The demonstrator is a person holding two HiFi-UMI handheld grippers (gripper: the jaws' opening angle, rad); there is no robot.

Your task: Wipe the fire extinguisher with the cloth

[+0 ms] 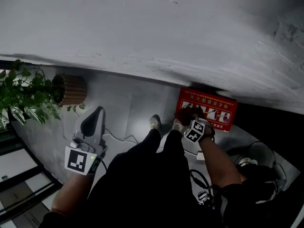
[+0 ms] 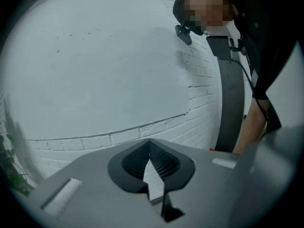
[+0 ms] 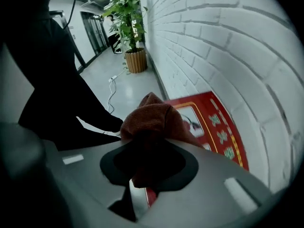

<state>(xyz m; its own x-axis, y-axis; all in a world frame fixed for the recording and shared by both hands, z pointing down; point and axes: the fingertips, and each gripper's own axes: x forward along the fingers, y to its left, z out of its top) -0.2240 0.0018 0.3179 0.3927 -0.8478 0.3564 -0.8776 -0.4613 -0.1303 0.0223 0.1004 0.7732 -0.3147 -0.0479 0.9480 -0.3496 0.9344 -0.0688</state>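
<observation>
A red fire extinguisher box (image 1: 211, 109) with picture instructions on its lid stands on the floor against the white brick wall. My right gripper (image 1: 187, 120) points steeply down just left of the box. It is shut on a bunched dark red cloth (image 1: 184, 113). In the right gripper view the cloth (image 3: 152, 115) bulges out of the right gripper (image 3: 148, 148), with the red box lid (image 3: 216, 125) right behind it. My left gripper (image 1: 98, 110) hangs over the bare floor far to the left. In the left gripper view the left gripper (image 2: 149, 144) has its tips together and nothing between them.
A potted plant (image 1: 23, 94) in a ribbed wooden pot (image 1: 72, 89) stands by the wall at the left. White cables (image 1: 121, 138) run across the grey floor. The person's legs and shoes (image 1: 155, 122) are between the two grippers. More cables and gear (image 1: 256, 160) lie at the right.
</observation>
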